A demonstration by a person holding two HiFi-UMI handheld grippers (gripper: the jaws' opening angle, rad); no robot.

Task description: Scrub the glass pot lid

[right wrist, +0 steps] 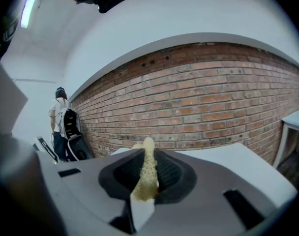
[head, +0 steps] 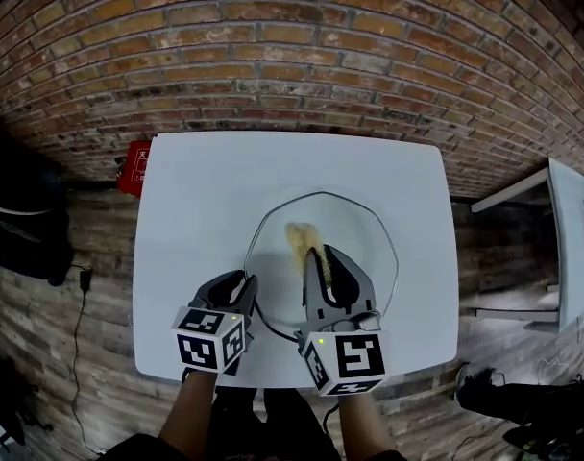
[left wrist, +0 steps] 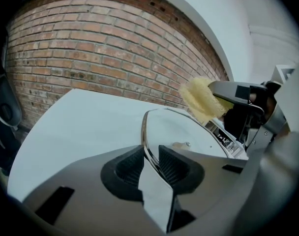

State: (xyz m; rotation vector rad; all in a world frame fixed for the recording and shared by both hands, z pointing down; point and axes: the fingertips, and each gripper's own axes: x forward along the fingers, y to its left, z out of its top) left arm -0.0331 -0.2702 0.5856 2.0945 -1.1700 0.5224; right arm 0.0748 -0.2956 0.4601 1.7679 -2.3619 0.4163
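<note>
The glass pot lid (head: pixel 357 230) with its metal rim lies on the white table (head: pixel 201 200). My left gripper (head: pixel 247 279) sits at the lid's near-left edge. In the left gripper view the rim of the lid (left wrist: pixel 181 132) runs between the pads of the left gripper (left wrist: pixel 150 159), which close on it. My right gripper (head: pixel 323 254) hovers over the lid's middle, shut on a yellow sponge (head: pixel 299 241). The sponge (right wrist: pixel 146 171) is pinched flat between the right gripper's (right wrist: pixel 148 157) pads and sticks out past the tips. From the left gripper view the sponge (left wrist: pixel 200 100) hangs above the lid.
A brick wall stands behind the table. A red object (head: pixel 134 167) sits on the floor at the table's far left corner and a dark bag (head: pixel 23 221) lies further left. Another white table (head: pixel 575 229) stands to the right. A person with a backpack (right wrist: pixel 62 123) stands far off.
</note>
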